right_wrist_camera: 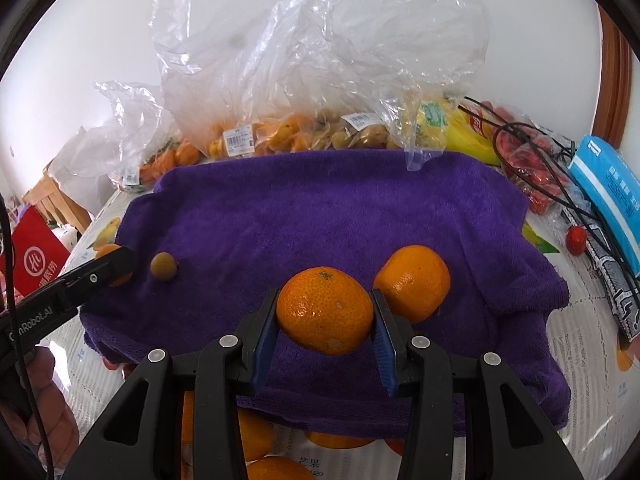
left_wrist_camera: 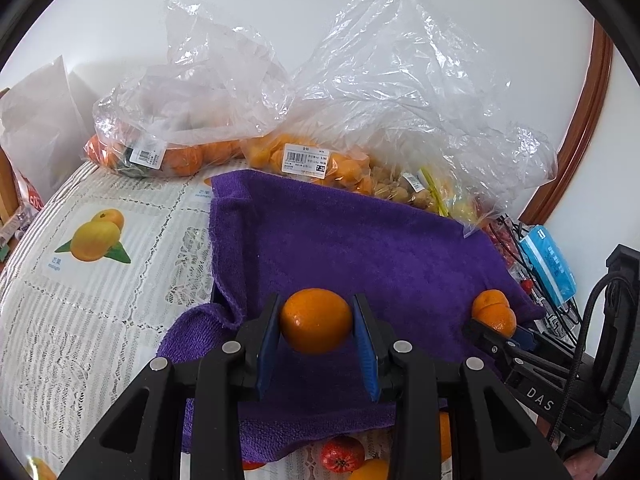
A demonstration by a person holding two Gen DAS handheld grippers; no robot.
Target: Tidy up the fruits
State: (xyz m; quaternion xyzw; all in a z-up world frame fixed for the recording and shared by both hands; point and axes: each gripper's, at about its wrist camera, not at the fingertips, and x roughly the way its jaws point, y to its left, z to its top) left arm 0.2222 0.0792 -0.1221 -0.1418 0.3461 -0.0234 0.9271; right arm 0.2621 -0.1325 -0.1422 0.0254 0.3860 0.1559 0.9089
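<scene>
The left gripper (left_wrist_camera: 316,330) sits closest to its camera, its blue-padded fingers (left_wrist_camera: 267,344) clamped on a smooth orange (left_wrist_camera: 316,320) held just above the purple towel (left_wrist_camera: 360,248). To its right, the right gripper (left_wrist_camera: 486,330) reaches in over the towel's right edge, and the left wrist view shows two oranges bunched at its tip.

The right wrist view sorts them out: the right gripper (right_wrist_camera: 326,320) is closed on a dimpled mandarin (right_wrist_camera: 325,310), and a second mandarin (right_wrist_camera: 414,282) lies on the towel just beyond its right finger, very close to the held one; whether they touch cannot be told. Far to the left of this gripper, a small brownish round fruit (right_wrist_camera: 163,266) rests on the towel beside the tip of the left gripper (right_wrist_camera: 116,266).

Beyond both grippers, behind the towel's far edge, stand clear plastic bags of fruit (left_wrist_camera: 304,160) with price labels. Left of the left gripper lies a lace tablecloth (left_wrist_camera: 80,320) printed with fruit pictures. To the right of the right gripper lies a blue packet (right_wrist_camera: 608,196) with black cords across it.
</scene>
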